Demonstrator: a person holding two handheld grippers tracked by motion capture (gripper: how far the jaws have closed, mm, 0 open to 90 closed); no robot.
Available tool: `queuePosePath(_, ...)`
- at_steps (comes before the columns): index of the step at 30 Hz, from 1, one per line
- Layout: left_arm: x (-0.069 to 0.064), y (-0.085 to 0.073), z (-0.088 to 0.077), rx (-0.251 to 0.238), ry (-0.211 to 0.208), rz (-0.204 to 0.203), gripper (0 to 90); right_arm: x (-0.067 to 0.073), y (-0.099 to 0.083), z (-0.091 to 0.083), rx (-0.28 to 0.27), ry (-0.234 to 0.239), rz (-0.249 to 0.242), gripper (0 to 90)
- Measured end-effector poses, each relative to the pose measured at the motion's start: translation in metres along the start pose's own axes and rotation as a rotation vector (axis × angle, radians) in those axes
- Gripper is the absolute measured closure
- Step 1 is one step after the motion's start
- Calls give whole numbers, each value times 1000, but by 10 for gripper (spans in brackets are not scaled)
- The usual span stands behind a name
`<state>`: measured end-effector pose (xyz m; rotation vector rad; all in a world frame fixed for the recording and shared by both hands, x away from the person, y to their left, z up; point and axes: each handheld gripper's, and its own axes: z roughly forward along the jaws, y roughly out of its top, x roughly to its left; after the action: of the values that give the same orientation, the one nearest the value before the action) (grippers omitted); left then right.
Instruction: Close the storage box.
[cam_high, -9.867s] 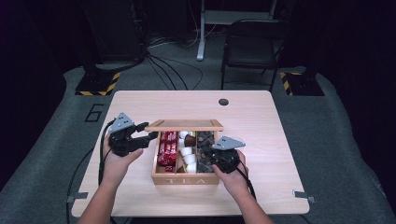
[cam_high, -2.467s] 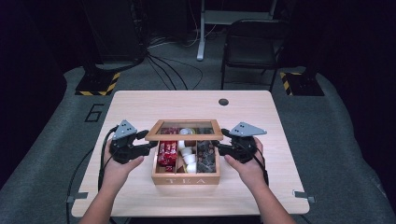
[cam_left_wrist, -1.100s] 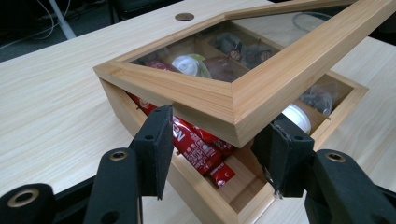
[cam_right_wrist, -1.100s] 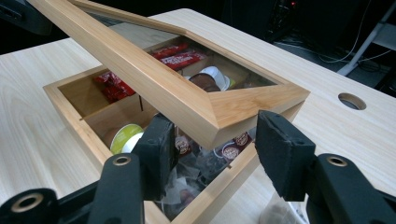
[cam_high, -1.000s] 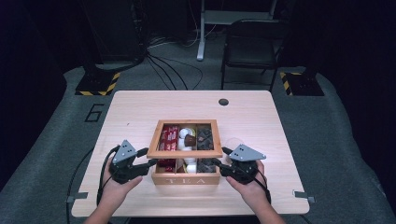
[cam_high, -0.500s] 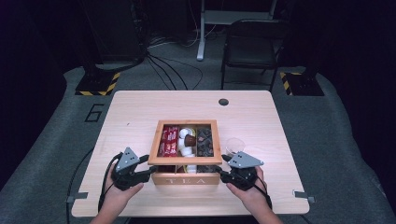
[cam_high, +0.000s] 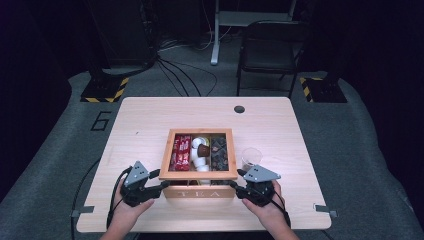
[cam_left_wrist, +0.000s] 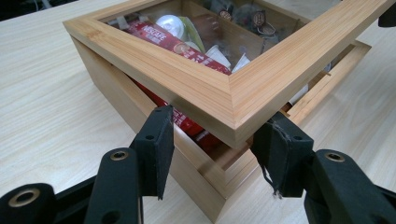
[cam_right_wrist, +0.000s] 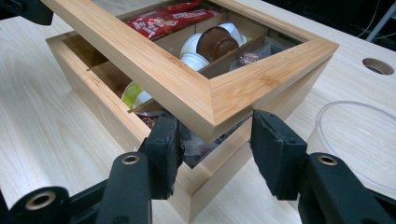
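The hinged bamboo lid with a clear pane (cam_high: 199, 154) sits tilted, near edge lifted, over the square bamboo tea box (cam_high: 200, 190) at the table's near middle; the left gripper (cam_left_wrist: 212, 154) clamps the lid's near-left corner, and the right gripper (cam_right_wrist: 212, 144) has its jaws about the near-right corner, its left pad under the frame, though I cannot tell whether it presses. The frame looks stiff, smooth and fairly light, its pane likely fragile, so the thick mitred corners are the places to hold. Inside lie glossy red sachets (cam_high: 181, 152), white and brown capsules (cam_high: 201, 150) and dark packets (cam_high: 218, 152); a clear plastic cup (cam_high: 251, 157) stands just right of the box on the pale wooden table (cam_high: 150, 120).

Both hand-held grippers (cam_high: 159, 185) (cam_high: 235, 185) low, jaws inward
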<state>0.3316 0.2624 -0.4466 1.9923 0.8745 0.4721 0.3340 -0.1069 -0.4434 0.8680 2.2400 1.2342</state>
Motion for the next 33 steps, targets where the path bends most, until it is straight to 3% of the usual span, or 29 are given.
queuePosePath(15,-2,-7,5,22,7,-13,483,1,-8,5,24,18,30,511)
queuePosePath(19,-3,-8,6,48,-13,-11,483,2,-10,7,37,23,39,497)
queuePosePath(33,-5,-10,9,69,-15,-11,476,3,-14,10,61,46,54,492)
